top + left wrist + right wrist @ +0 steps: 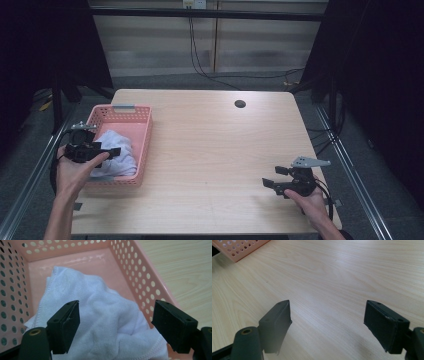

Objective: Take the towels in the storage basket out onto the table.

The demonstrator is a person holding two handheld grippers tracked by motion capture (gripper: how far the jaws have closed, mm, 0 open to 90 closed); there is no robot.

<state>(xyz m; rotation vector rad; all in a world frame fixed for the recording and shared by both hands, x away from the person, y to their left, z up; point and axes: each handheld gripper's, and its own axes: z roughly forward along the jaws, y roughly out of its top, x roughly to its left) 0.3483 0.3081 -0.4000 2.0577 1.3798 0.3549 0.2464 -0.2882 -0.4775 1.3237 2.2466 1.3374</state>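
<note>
Lying crumpled in the pink basket (145,145), the white towel (119,152) fills the basket's near half, bunched against the wall closest to the person, with the bare pink floor showing beyond it toward the basket's far end. In the left gripper view the towel (100,315) sits straight ahead of and below the jaws, its highest fold rising in the gap between them; its hemmed edge runs away along the basket's left perforated wall (10,297), so the heap's long axis seems to lie roughly along the basket's length.

The left gripper (107,152) hangs over the basket's near left corner, directly above the towel, jaws spread wide with nothing pinched between them; I cannot tell from the pictures whether the pads already brush the cloth. The towel looks close enough that a short descent into the fold would likely put cloth between both pads.

The right gripper (272,181) rests well apart from the basket, over the bare wooden table (210,130) on the side away from it, jaws also wide open and empty. In its own view the basket's corner (239,247) shows far off. The left hand is plainly the nearer one for the pick.
</note>
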